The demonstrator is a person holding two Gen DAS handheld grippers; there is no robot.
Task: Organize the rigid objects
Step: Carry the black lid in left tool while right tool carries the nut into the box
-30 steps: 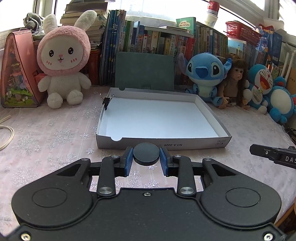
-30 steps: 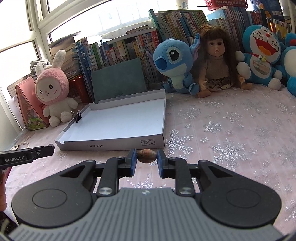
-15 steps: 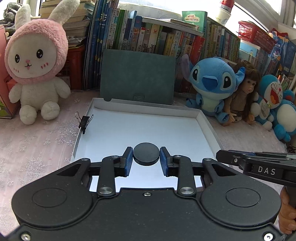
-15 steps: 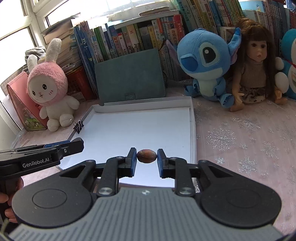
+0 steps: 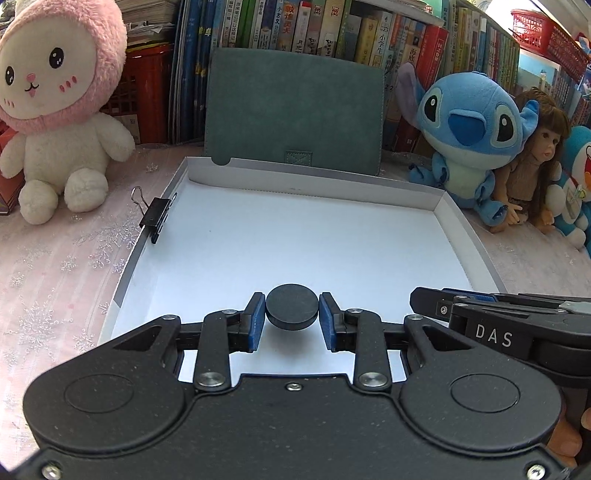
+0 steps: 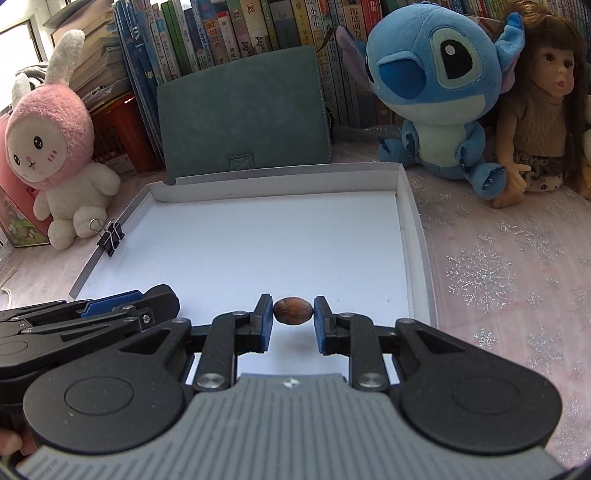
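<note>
Black and round, the flat rubbery disc (image 5: 292,305) sits pinched between the blue pads (image 5: 257,321) of my left gripper (image 5: 292,320), its fingers closed down to the disc's width, gripping its edges. I see it held above the near part of the shallow white cardboard tray (image 5: 421,201), with a soft shadow on the white floor beneath it.

My right gripper (image 6: 292,320) has its fingers narrowed onto a small brown oval nut-like piece (image 6: 292,311), clamped end to end between the blue pads, also over the tray's near edge. Each gripper shows in the other's view, side by side and just apart.

On the tray's left wall I see a black metal binder clip (image 5: 155,217) clamped, its wire loop pointing left. Behind the tray's far wall a grey-green suede folder (image 5: 293,107) leans on a row of books (image 5: 332,29). A pink-hooded white rabbit plush (image 5: 55,107) sits far left, a blue alien plush (image 5: 469,140) and a brown-haired doll (image 6: 543,103) far right, all on the pink snowflake tablecloth (image 6: 517,280).
</note>
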